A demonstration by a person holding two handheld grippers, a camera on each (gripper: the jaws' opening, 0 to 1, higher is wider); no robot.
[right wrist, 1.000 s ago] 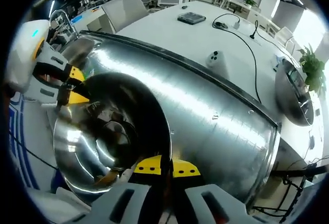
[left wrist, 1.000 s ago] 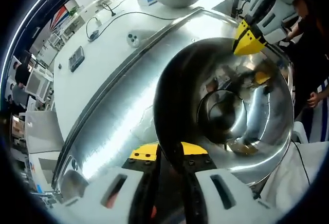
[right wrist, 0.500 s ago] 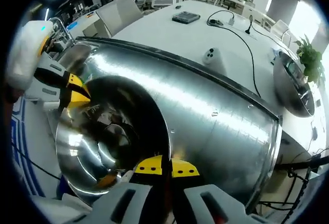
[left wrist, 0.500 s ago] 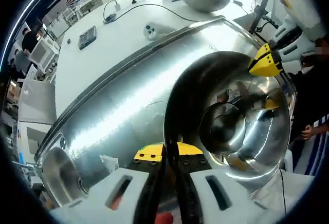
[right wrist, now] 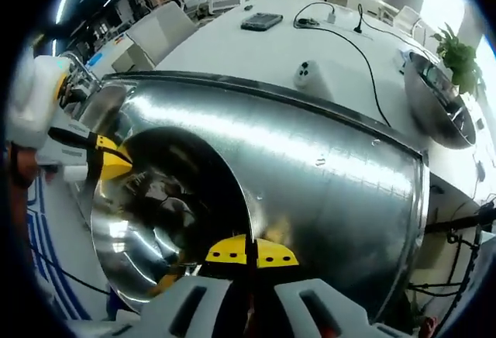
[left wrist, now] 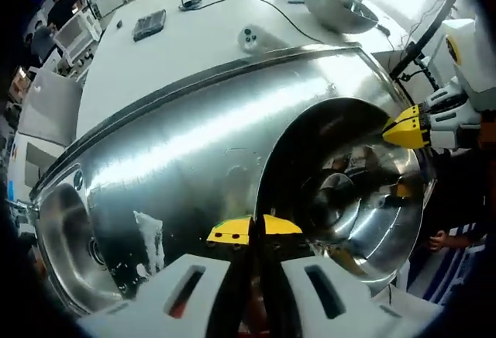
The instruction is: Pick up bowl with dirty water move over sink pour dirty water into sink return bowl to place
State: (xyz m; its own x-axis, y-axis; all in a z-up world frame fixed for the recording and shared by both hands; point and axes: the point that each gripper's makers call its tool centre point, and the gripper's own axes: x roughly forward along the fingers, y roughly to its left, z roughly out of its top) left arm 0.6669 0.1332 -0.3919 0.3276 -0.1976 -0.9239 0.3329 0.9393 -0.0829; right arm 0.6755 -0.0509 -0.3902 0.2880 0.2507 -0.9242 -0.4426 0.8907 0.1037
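Bowl tipped on edge, mouth sideways over sink; left hand-held gripper and right hand-held gripper clamp opposite rims.

A white table lies past the basin. On it rest a second metal bowl, a dark remote-like device, a black cable, a small white gadget and a green plant.

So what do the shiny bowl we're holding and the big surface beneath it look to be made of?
The round silver bowl looks like polished steel: mirror reflections inside. The broad grey sink surface looks like brushed stainless steel, with a streaky sheen. Both grippers, left and right, clamp its rim.
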